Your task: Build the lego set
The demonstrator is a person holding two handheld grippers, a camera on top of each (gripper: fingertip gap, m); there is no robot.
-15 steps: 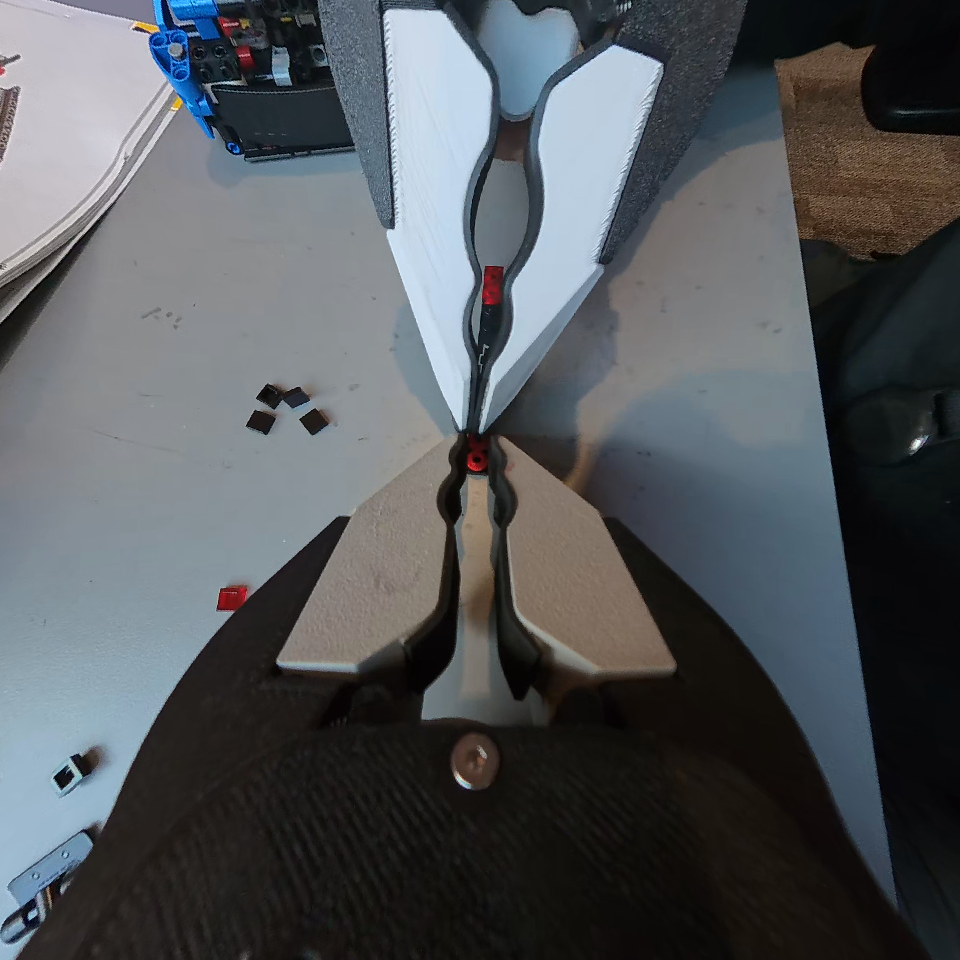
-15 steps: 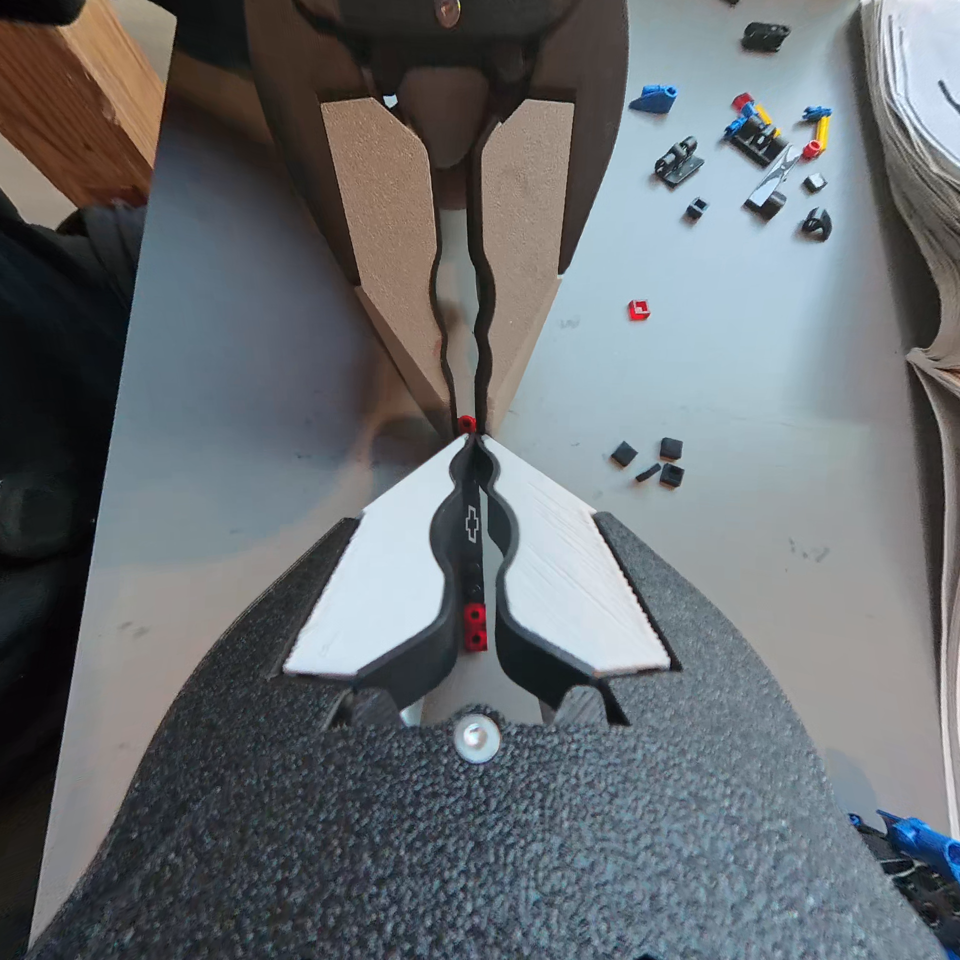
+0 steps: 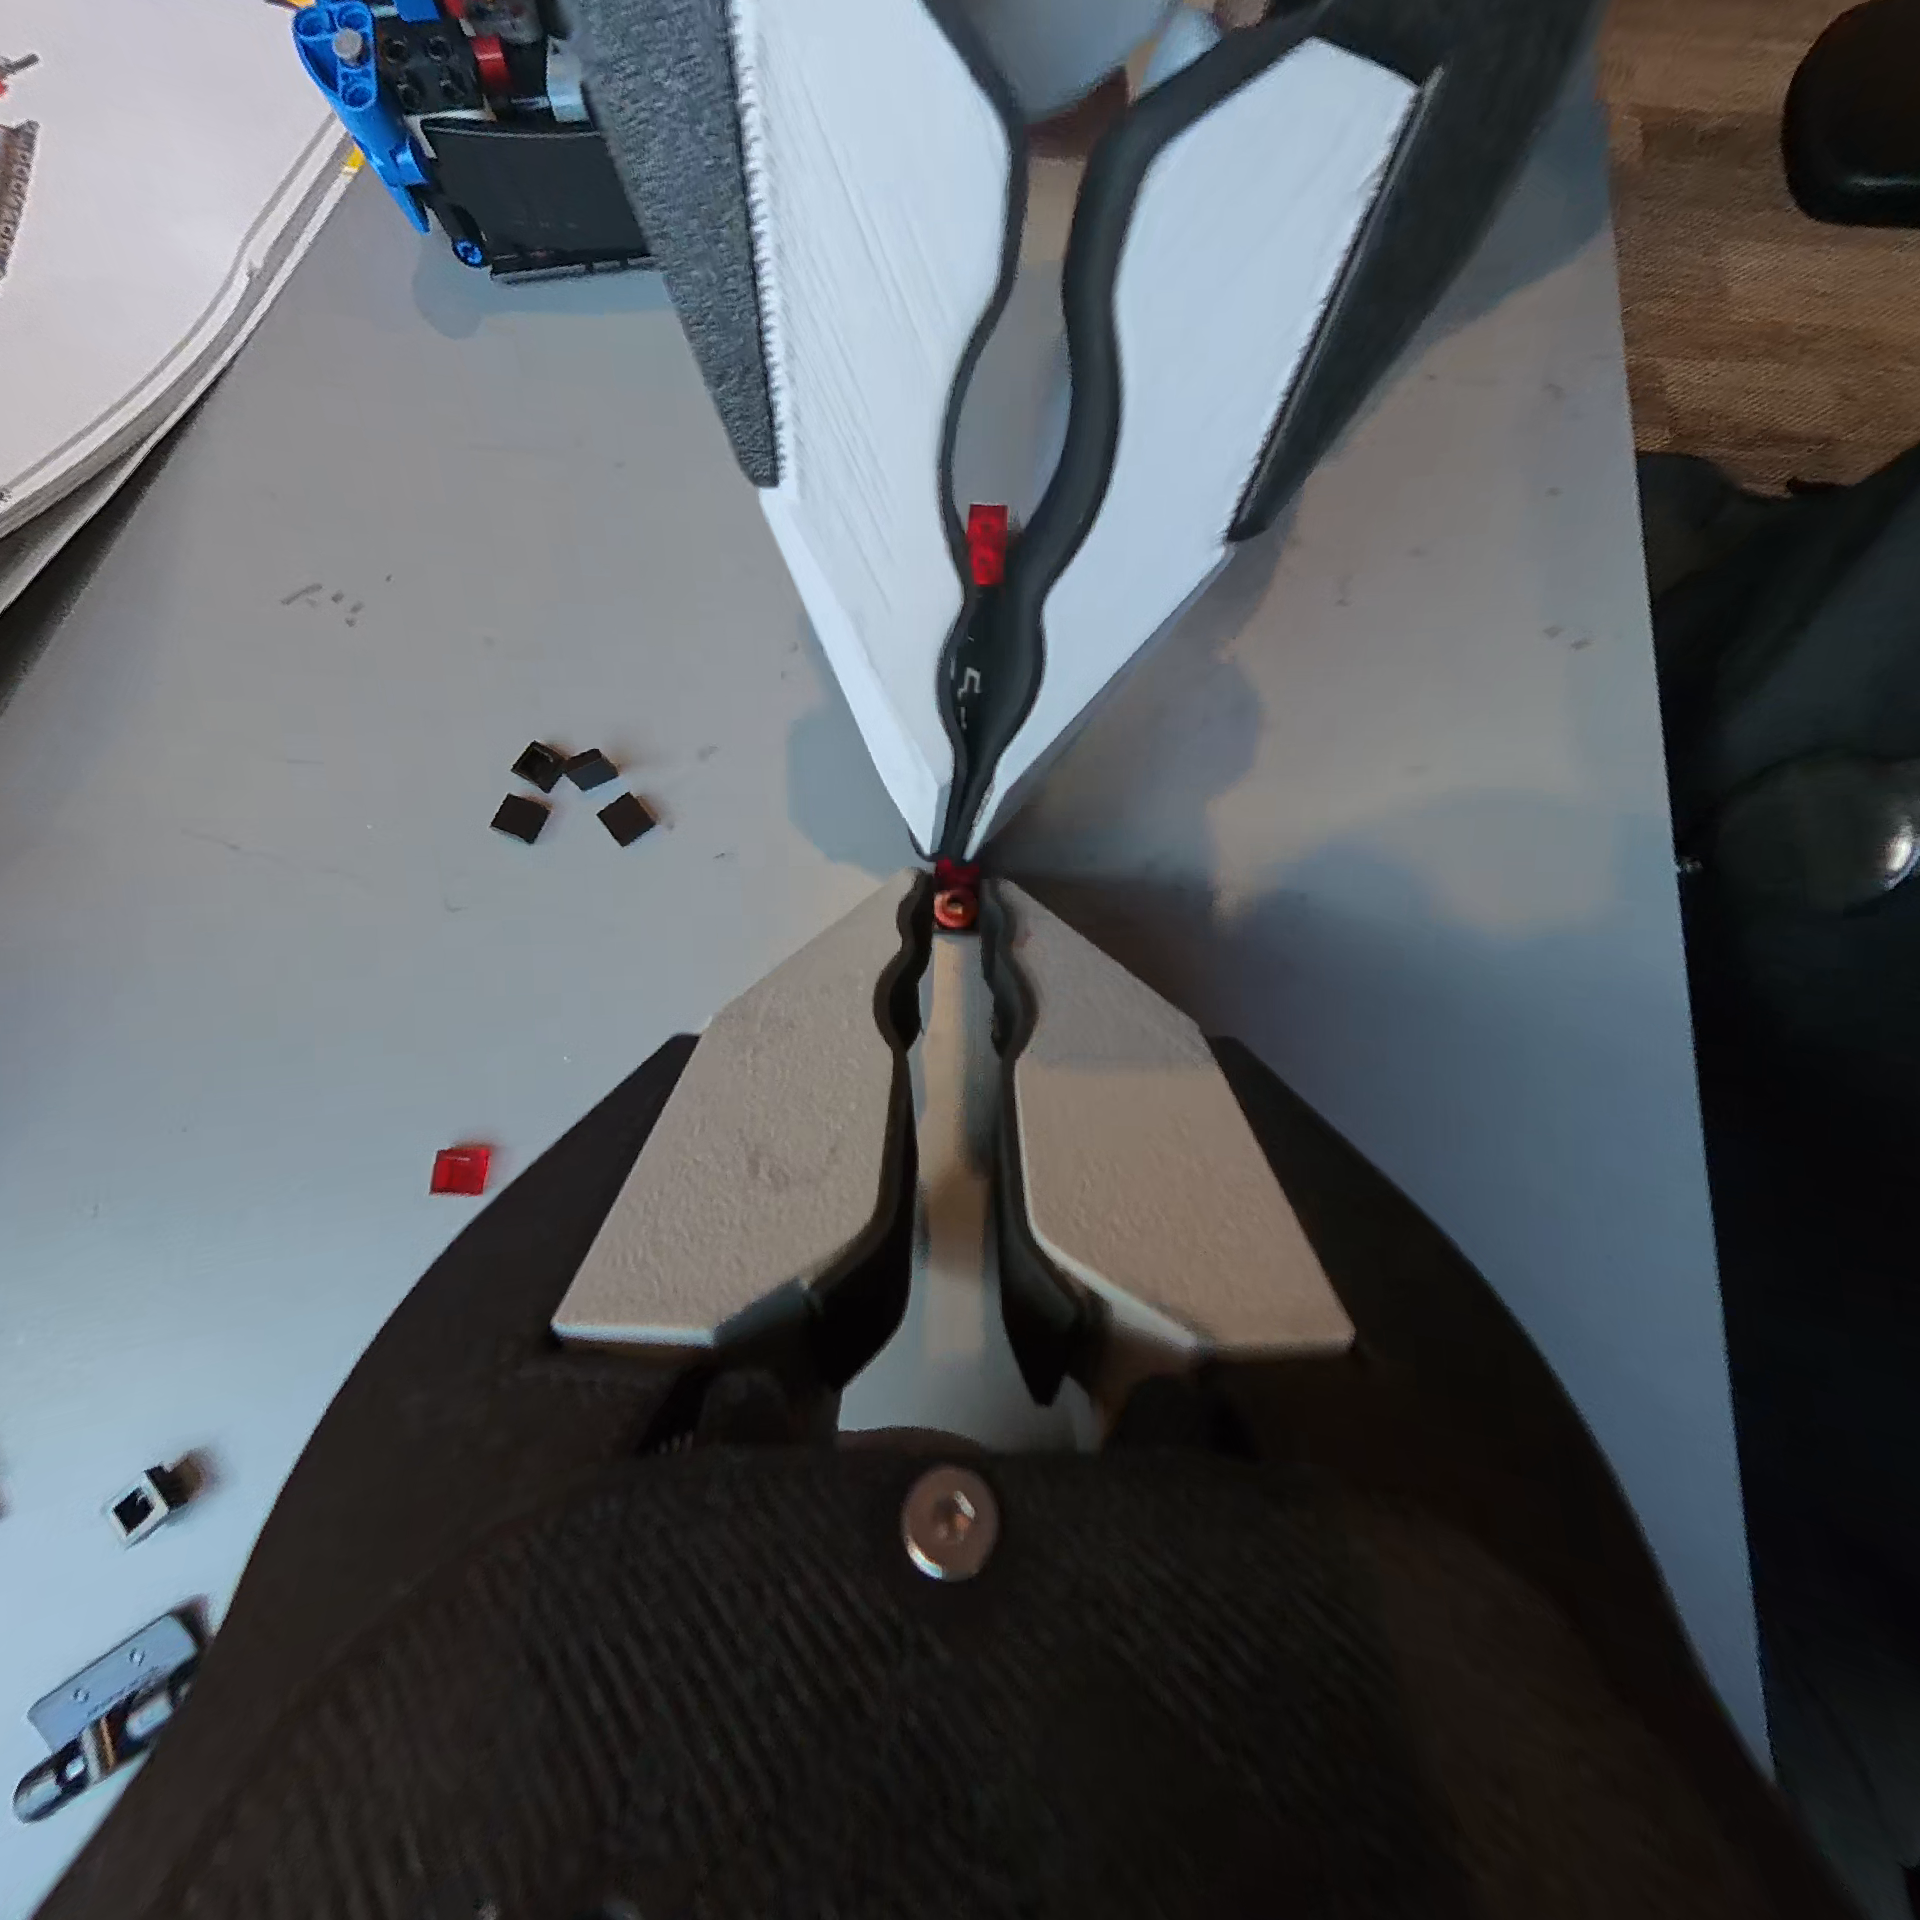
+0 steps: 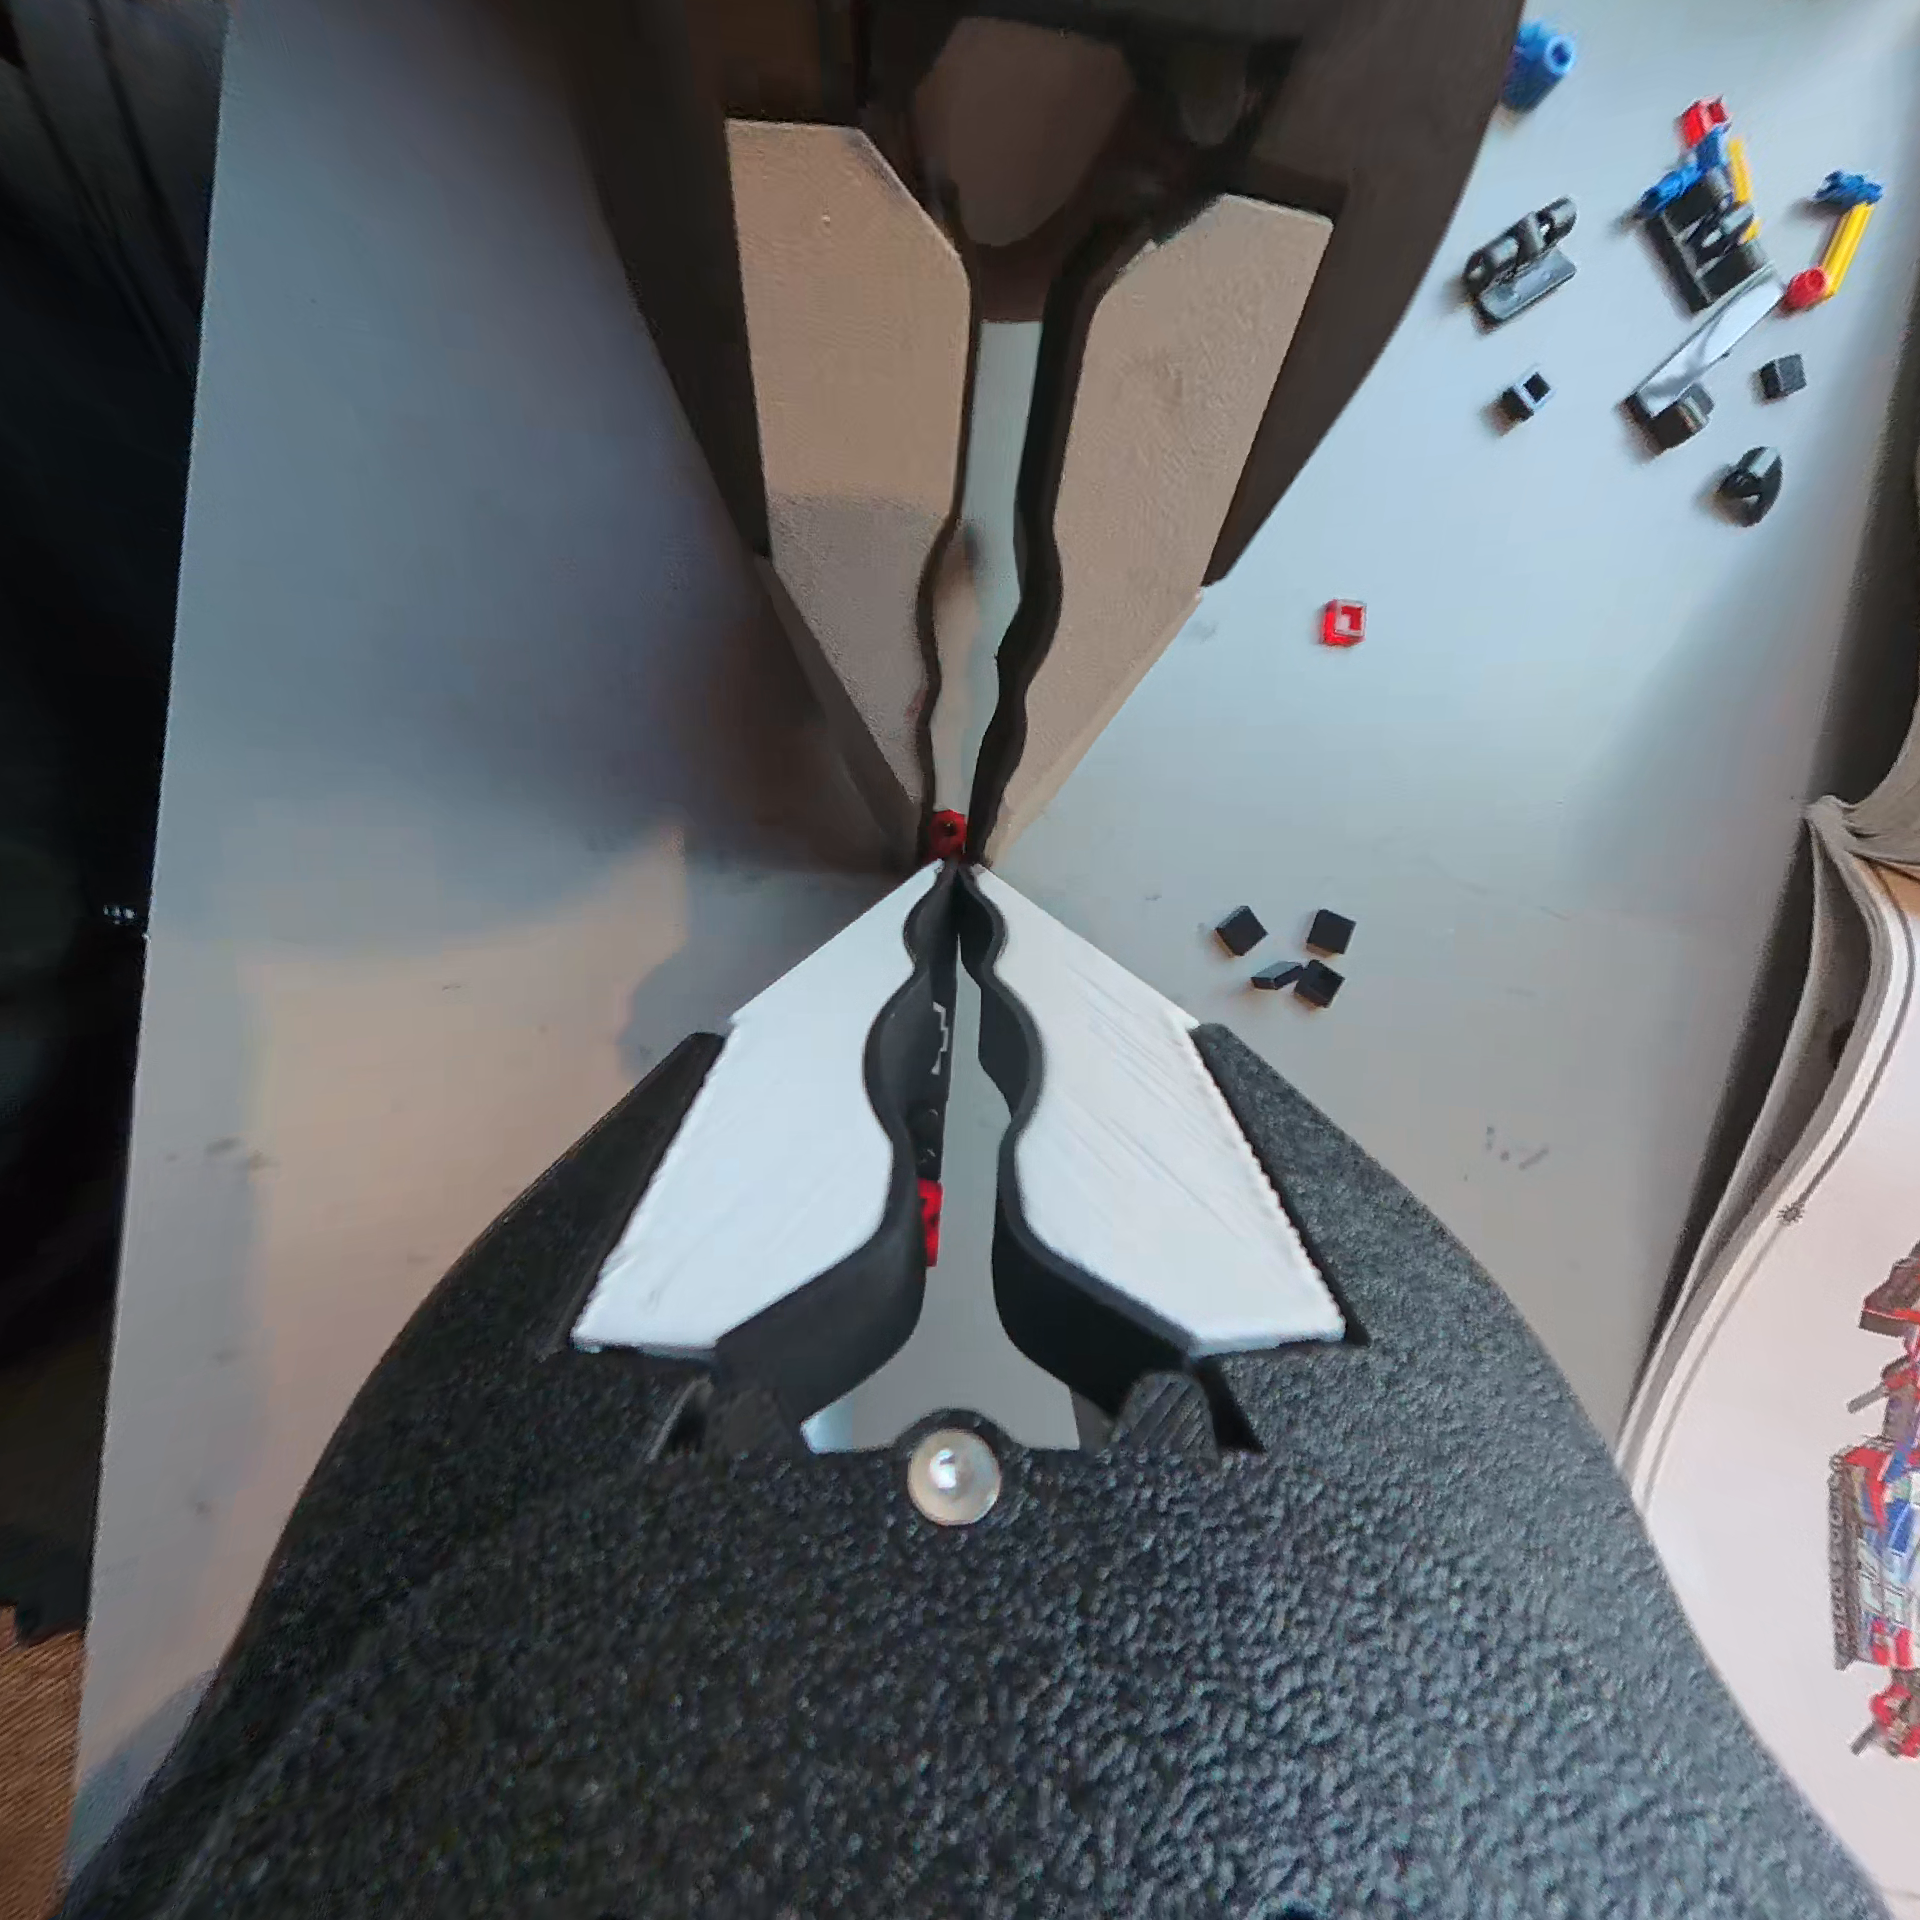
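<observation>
My left gripper (image 3: 951,891) has grey fingers and is shut on a small red piece (image 3: 953,907) at its tips. My right gripper (image 4: 954,878) has white fingers and is shut on a long black strip (image 4: 935,1049) with a red brick (image 4: 930,1216) at its rear end. The two grippers meet tip to tip above the grey table (image 3: 364,987). The red piece (image 4: 945,828) touches the front end of the strip (image 3: 982,675). The left wrist view shows the right gripper (image 3: 958,847) opposite, and the right wrist view shows the left gripper (image 4: 951,847) opposite.
Several black tiles (image 3: 571,795) and a red tile (image 3: 462,1171) lie left of the grippers. A partly built blue and black model (image 3: 488,135) and an instruction booklet (image 3: 125,260) sit at the back left. Loose parts (image 4: 1704,270) lie beyond. The table edge (image 3: 1652,935) runs close on the right. Only a small space, under 4 cm, lies between the two pairs of fingers. From either gripper's tips it is about 10 cm to the red tile (image 3: 462,1171). It is also in sight in the right wrist view (image 4: 1347,616).
The right gripper has tilted and is blurred with motion. The black strip now shows edge-on in the right wrist view instead of face-on. Both grippers stay tip to tip.
</observation>
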